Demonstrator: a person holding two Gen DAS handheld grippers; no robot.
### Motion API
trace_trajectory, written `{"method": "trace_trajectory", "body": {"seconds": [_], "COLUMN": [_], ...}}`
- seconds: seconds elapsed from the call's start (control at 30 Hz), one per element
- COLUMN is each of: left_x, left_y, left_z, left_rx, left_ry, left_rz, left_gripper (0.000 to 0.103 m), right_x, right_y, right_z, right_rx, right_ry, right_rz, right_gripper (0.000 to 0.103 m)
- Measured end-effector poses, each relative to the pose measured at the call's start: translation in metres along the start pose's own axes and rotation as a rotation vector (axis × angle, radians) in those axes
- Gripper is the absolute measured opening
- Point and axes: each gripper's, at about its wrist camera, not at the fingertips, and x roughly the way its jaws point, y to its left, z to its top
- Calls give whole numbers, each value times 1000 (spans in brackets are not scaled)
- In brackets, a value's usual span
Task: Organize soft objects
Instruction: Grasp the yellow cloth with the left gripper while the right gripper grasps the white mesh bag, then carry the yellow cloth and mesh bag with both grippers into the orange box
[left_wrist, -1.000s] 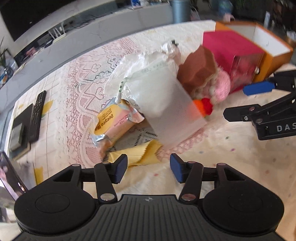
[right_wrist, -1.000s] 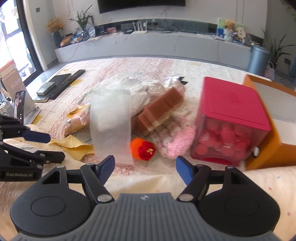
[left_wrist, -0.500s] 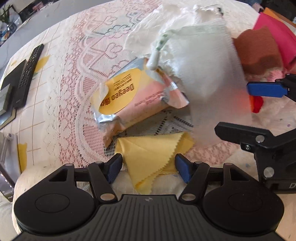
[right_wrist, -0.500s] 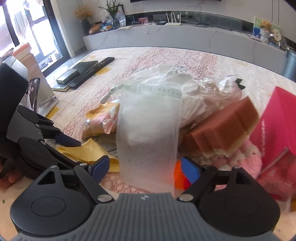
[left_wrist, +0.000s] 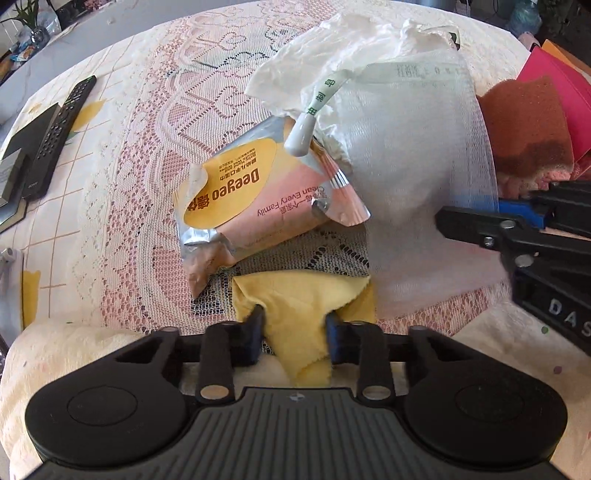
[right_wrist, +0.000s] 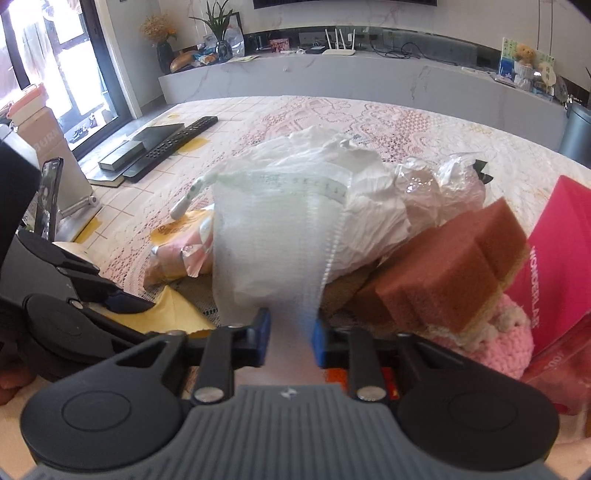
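Underneath, bunched yellow cloth; alongside, sheer white mesh bag.

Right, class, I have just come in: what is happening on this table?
A person is sorting soft things with two grippers. The left gripper is closing, with the yellow cloth between its fingers. The right gripper is shut on the white mesh bag. The wipes pack and sponge lie untouched.
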Motion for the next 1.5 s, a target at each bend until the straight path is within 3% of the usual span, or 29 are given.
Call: {"method": "trace_trajectory", "body": {"seconds": [0.03, 0.13, 0.67, 0.87, 1.17, 1.5], "left_x": [0, -5, -83, -119, -150, -147], "left_y": [-1, -4, -35, -63, -125, -221], "left_z": [-1, -4, -23, -15, 20, 83], "left_rx": [0, -13, -104, -62, 58, 251], "left_ry": [-5, -26, -261, -348, -440, -469], "left_rz": [4, 13, -50, -110, -210, -349], "left_gripper": [22, 11, 10, 10, 10, 10], "right_x": [-3, -13, -102, -144, -202, -246], "right_y": [-2, 1, 2, -14, -80, -162], "right_z": [-1, -5, -12, -11, 3, 24], "right_rx": [15, 11, 11, 3, 57, 62], "right_ry": [0, -14, -174, -235, -263, -227], "right_rz": [15, 12, -22, -78, -168, -359], "right_gripper": [2, 0, 0, 0, 0, 0]}}
